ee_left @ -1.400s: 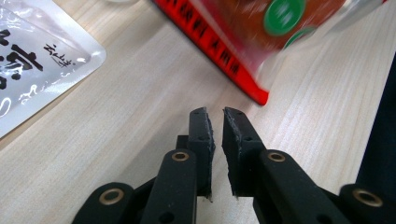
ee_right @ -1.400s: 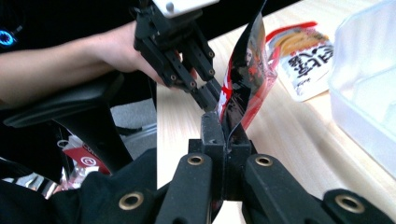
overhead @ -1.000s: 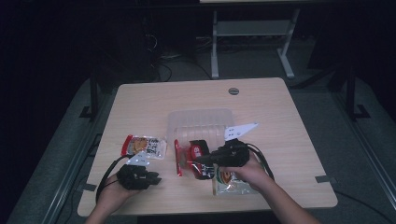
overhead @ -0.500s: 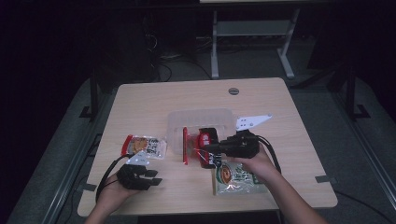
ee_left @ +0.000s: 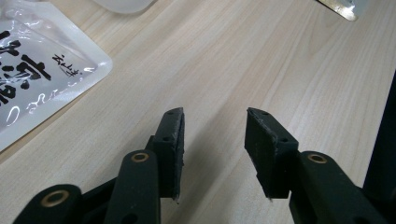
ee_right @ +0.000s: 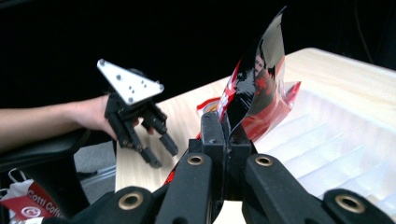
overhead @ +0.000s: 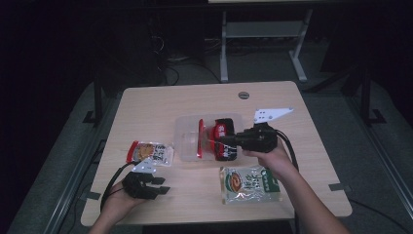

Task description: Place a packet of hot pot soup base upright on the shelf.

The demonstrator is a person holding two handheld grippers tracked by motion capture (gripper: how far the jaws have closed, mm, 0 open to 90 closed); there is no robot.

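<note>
My right gripper [overhead: 228,141] is shut on the edge of a red and black snack packet [overhead: 218,140], which hangs over the clear plastic tray [overhead: 187,146]. In the right gripper view the packet [ee_right: 261,88] stands up from the closed jaws [ee_right: 226,133] with the tray [ee_right: 336,140] beneath it. My left gripper [overhead: 158,185] rests low near the table's front left. Its jaws [ee_left: 215,140] have just been opening and stand apart over bare wood with nothing between them. An orange and white packet [overhead: 150,152] lies just beyond it, and its clear end [ee_left: 32,79] lies to the left of the jaws.
A green packet [overhead: 248,183] lies flat on the table [overhead: 146,107] in front of the tray, under my right forearm. Desk legs and cables stand on the dark floor beyond the table's far edge. The left gripper [ee_right: 159,151] appears in the right gripper view at the table's corner.
My right gripper has lifted the red packet and carried it away from the front of the table to over the tray, uncovering the green packet. My left gripper's jaws have spread wider.
</note>
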